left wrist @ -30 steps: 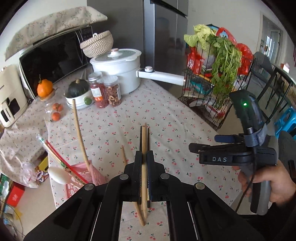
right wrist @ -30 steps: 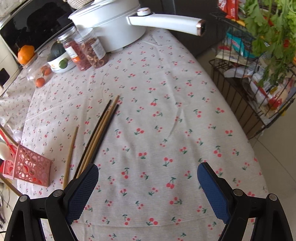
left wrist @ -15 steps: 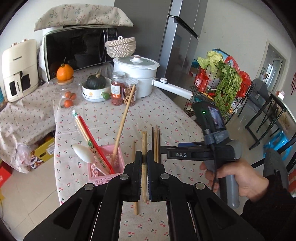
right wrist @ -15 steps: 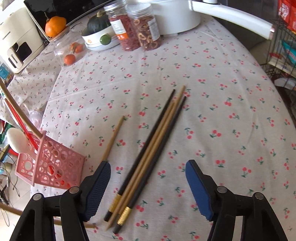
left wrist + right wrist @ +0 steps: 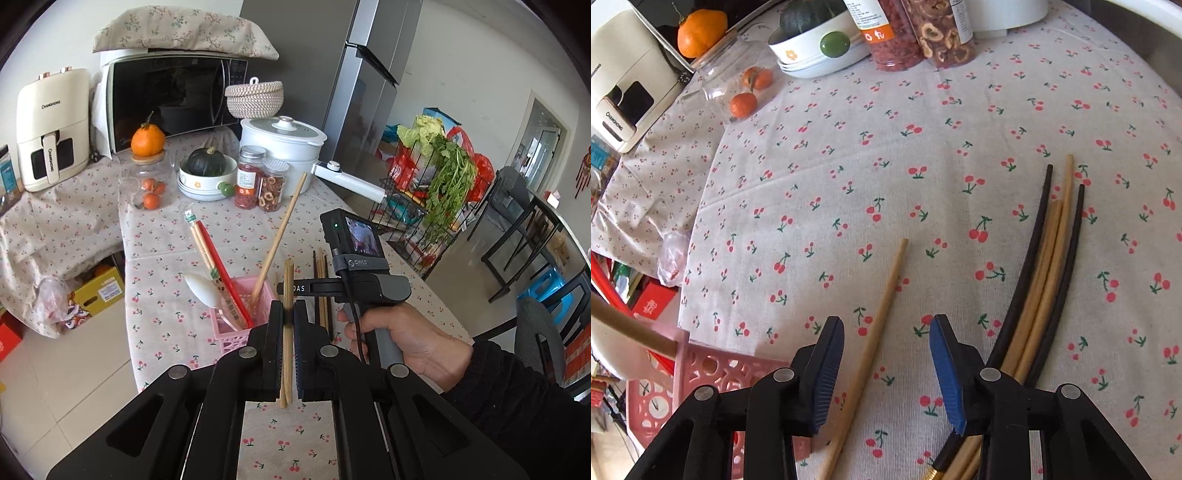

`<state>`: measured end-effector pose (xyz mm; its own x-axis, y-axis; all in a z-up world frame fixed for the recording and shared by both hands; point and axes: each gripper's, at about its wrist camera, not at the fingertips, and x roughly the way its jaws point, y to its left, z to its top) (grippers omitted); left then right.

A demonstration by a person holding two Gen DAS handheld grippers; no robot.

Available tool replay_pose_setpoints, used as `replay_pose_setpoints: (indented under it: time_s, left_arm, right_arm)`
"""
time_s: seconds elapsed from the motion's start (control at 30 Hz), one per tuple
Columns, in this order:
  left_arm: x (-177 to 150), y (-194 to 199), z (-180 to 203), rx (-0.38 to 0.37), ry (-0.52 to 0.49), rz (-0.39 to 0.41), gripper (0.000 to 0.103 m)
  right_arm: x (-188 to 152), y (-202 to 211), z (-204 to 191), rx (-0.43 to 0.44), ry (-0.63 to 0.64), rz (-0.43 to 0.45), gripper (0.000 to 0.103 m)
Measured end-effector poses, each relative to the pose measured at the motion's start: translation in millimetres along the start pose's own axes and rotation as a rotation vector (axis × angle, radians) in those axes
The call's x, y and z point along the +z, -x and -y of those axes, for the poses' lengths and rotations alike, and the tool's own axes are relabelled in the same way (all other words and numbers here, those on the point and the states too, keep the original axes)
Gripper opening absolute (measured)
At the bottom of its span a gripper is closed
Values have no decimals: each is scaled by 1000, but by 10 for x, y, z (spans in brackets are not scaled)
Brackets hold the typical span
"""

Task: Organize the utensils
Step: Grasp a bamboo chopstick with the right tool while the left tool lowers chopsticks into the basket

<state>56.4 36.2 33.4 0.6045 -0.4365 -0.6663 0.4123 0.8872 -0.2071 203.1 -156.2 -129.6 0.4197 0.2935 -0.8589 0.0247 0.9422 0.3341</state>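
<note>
My left gripper (image 5: 289,314) is shut on a wooden chopstick (image 5: 287,291) and holds it upright above the table, just right of the pink basket (image 5: 236,325). The basket holds a wooden chopstick (image 5: 280,236), red chopsticks in a wrapper (image 5: 212,258) and a white spoon (image 5: 201,291). My right gripper (image 5: 886,336) is open, low over the cloth, its jaws on either side of a single wooden chopstick (image 5: 875,332). A bundle of black and wooden chopsticks (image 5: 1049,273) lies to its right. The basket's corner (image 5: 713,365) shows at lower left.
At the back of the table stand two jars (image 5: 262,181), a bowl with a squash (image 5: 207,173), a white pot with a long handle (image 5: 284,140), a glass jar of oranges (image 5: 149,184), a microwave (image 5: 170,96). A wire rack with greens (image 5: 436,192) stands right of the table.
My right gripper has moved left and down from over the chopstick bundle to straddle the single wooden chopstick, its jaws narrower. My left gripper still holds its chopstick and has tilted up.
</note>
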Motion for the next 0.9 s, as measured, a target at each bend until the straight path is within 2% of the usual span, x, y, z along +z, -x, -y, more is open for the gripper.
replay_pose_setpoints:
  time_s: [0.1,0.27,0.37,0.43,0.5,0.63,0.77,0.9]
  left_arm:
    - [-20,4,-55,6,7,-6,5]
    - [-34,8,-79,8,9,-9,5]
    - [-37,6,-82,11,12,-10,5]
    - [-44,5,-95,11,16,-13,5]
    - [-44,0,-98,13,19,-17,5]
    - [-44,11,-75,17,10,-15,5]
    - [-17,86,-66,17,9,11,5]
    - [31,220,-77,21,30,62,5]
  right_arm:
    - [-24,-106,-54,-21,25,-6,39]
    - [-89,-232,-176,-109,101,-6,35]
    - [-121,-232,-210,-167,126,-40,21]
    - [-136,-210,-137,-142,102,-71,11]
    - [-157,-173,-28,-99,68,-93,7]
    - [-214,-49,146,-18,1,-111,6]
    - [-286,281,193,67,-29,-67,6]
    - [-391,659,138,95,21,5,6]
